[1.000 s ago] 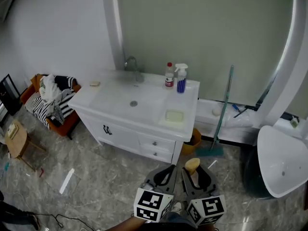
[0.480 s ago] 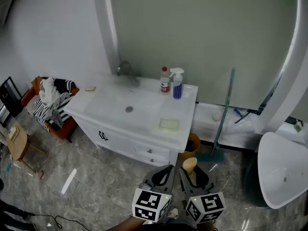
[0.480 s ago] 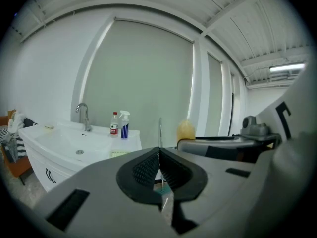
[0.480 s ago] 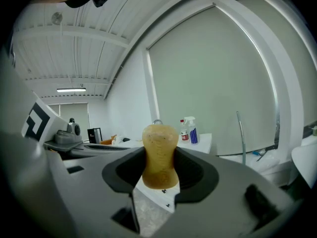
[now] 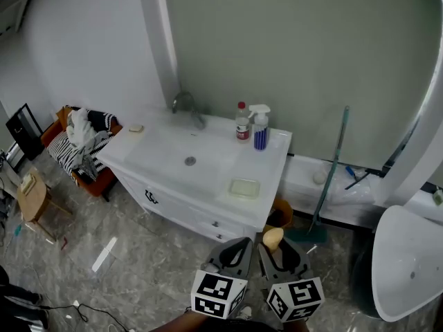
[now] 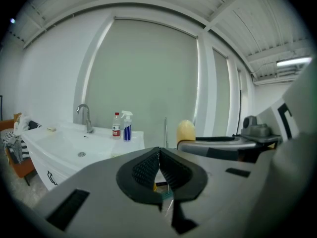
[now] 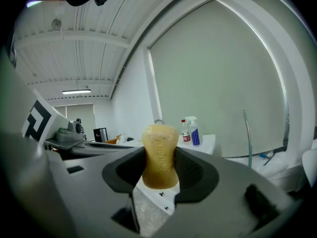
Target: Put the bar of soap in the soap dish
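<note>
Well apart from the soap dish (image 5: 244, 188) on the tabletop (image 5: 166, 159), the right tool (image 7: 160, 158) clamped the yellow bar of soap (image 7: 159, 143) upright; the left tool (image 6: 158, 157) was pinched together, empty.

The soap dish (image 5: 243, 188) lies open from above; a bottle (image 5: 241, 122) and spray bottle (image 5: 260, 128) stand behind it.

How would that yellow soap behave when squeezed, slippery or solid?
Probably stiff: the soap bar shows no dent where the right gripper clamps it. It looks dry and matte, so likely not slippery. Held low, standing tall, it might tilt.
</note>
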`<state>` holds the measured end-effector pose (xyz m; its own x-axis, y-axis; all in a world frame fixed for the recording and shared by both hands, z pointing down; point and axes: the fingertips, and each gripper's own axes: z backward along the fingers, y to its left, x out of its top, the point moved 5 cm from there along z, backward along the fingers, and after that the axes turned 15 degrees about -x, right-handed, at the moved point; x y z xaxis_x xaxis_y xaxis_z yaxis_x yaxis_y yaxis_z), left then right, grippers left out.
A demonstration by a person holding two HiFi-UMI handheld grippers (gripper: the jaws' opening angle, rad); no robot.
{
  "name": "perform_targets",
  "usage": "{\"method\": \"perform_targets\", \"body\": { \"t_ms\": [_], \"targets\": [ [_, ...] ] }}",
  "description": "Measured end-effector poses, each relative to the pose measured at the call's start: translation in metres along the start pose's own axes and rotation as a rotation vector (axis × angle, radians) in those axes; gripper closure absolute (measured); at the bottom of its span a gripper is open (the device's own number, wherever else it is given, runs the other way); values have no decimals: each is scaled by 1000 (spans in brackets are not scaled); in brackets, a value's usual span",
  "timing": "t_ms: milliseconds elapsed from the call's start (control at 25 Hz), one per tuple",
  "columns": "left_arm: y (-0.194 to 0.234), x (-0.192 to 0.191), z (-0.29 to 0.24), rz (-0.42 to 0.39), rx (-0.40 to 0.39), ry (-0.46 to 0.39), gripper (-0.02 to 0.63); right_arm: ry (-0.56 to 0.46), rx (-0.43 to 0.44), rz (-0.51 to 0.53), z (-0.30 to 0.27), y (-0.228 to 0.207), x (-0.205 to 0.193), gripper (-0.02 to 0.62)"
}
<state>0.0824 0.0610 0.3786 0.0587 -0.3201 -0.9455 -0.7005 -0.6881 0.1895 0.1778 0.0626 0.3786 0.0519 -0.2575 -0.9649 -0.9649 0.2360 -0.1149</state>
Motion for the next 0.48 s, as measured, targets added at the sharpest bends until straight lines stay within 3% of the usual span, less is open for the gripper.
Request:
{"method": "perform_targets", "body": {
  "t_ms": [480],
  "targets": [
    [13,6,-14,13,55,3,595,5,50,10,-26,-9,5,410]
  ]
}}
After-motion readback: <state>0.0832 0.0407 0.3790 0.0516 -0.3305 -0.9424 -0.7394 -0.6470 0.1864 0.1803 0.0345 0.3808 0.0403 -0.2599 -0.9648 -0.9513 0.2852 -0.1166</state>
